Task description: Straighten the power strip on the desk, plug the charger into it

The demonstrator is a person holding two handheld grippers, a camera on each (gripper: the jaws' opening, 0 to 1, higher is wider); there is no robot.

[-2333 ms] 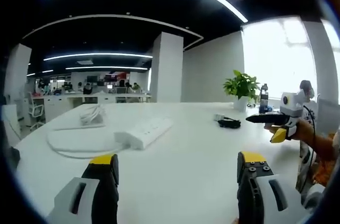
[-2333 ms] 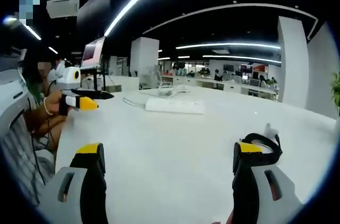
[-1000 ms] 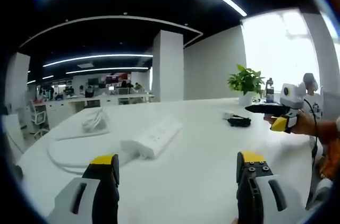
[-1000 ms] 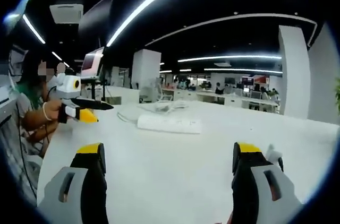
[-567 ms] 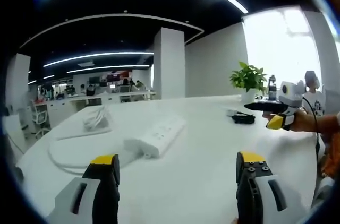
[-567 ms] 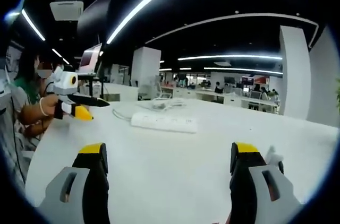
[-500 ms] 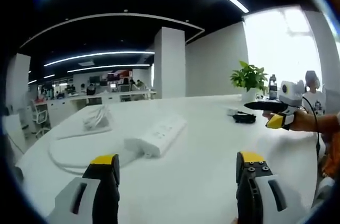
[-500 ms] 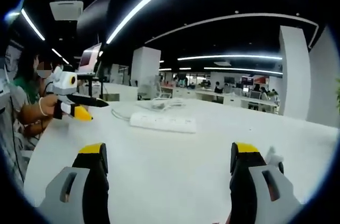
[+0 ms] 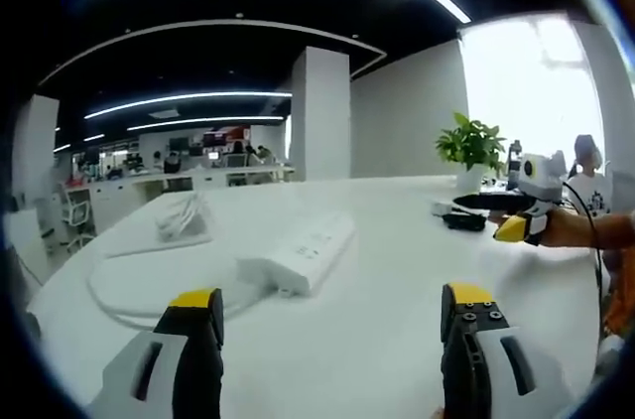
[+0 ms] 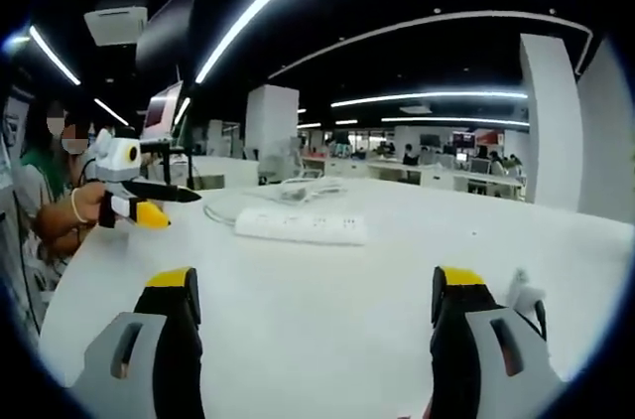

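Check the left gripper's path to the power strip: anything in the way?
Nothing visible. Bare white desk lies between the open left gripper and the power strip. Its coiled cord lies off to the left of that line.

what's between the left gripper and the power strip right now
Bare white desk, as the left gripper view shows. The left gripper is open, and nothing lies on the stretch up to the power strip; its white cable curves off to the side.
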